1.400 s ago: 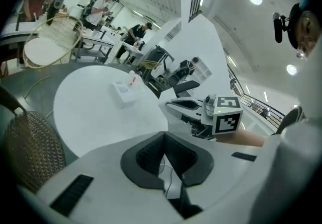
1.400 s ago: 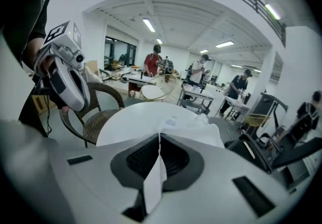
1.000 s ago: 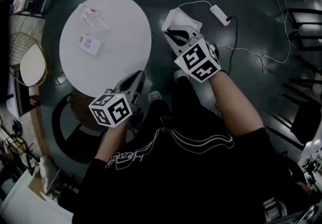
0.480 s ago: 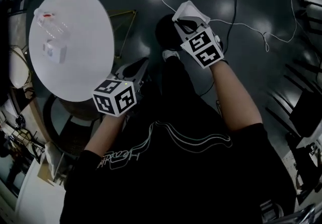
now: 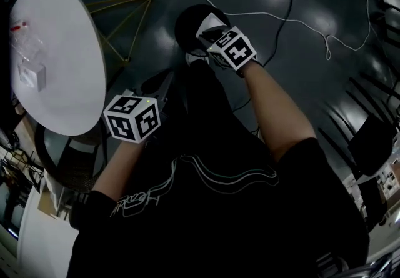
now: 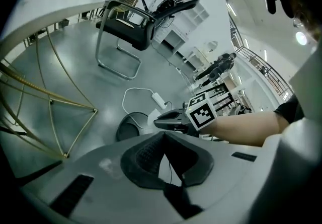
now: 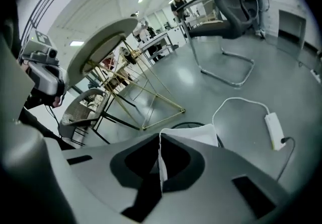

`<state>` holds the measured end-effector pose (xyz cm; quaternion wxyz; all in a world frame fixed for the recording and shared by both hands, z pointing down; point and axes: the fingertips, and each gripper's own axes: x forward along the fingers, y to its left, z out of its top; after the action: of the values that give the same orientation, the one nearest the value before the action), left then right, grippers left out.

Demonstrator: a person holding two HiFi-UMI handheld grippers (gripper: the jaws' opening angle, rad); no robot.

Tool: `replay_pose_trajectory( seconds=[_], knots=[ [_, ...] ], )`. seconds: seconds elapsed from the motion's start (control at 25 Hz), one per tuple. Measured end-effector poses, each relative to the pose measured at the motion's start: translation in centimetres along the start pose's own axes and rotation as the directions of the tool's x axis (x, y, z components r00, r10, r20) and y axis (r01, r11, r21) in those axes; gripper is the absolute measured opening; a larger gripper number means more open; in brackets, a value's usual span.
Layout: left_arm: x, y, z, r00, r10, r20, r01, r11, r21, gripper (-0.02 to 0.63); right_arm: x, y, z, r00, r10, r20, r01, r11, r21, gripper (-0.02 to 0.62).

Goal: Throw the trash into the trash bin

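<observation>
Right claw clenched on a white paper sheet, held over the dark round trash bin. Sheet and claw hide most of the bin; only an arc of its rim shows. Left claw clenched, nothing in it. White table cut off at the frame edge.

A black short-sleeved T-shirt fills the lower frame, with thin white line art and lettering across its chest. The grey left gripper and right gripper each carry a white cube with black square markers.
</observation>
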<state>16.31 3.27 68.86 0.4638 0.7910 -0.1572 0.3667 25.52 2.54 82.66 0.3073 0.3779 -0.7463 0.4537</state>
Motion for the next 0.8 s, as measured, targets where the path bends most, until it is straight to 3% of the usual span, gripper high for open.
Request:
replay_pose_trajectory(
  seconds=[0.12, 0.28, 0.48, 0.56, 0.8],
  knots=[
    [1.1, 0.3, 0.2, 1.0, 0.008, 0.004, -0.008, 1.0, -0.013, 0.006, 1.3, -0.9, 0.0, 0.997, 0.059, 0.04, -0.063, 0.99, 0.122, 0.04],
    [2.0, 0.3, 0.6, 1.0, -0.006, 0.031, 0.006, 1.0, -0.026, 0.006, 2.6, -1.8, -0.9, 0.992, 0.105, 0.075, -0.122, 0.954, 0.274, 0.04],
    [2.7, 0.9, 0.2, 0.999, -0.008, 0.033, 0.009, 0.999, -0.042, 0.006, 3.9, -2.9, -3.3, 0.996, 0.085, 0.037, -0.093, 0.925, 0.369, 0.048],
    [2.9, 1.0, 0.0, 0.999, -0.011, 0.033, 0.013, 0.998, -0.054, 0.006, 3.9, -3.1, -4.2, 0.996, 0.088, 0.026, -0.091, 0.91, 0.405, 0.147],
    [3.4, 0.6, -0.3, 0.999, -0.024, 0.034, 0.026, 0.998, -0.058, 0.006, 3.1, -3.3, -6.8, 0.994, 0.102, -0.023, -0.083, 0.904, 0.419, 0.224]
  ],
)
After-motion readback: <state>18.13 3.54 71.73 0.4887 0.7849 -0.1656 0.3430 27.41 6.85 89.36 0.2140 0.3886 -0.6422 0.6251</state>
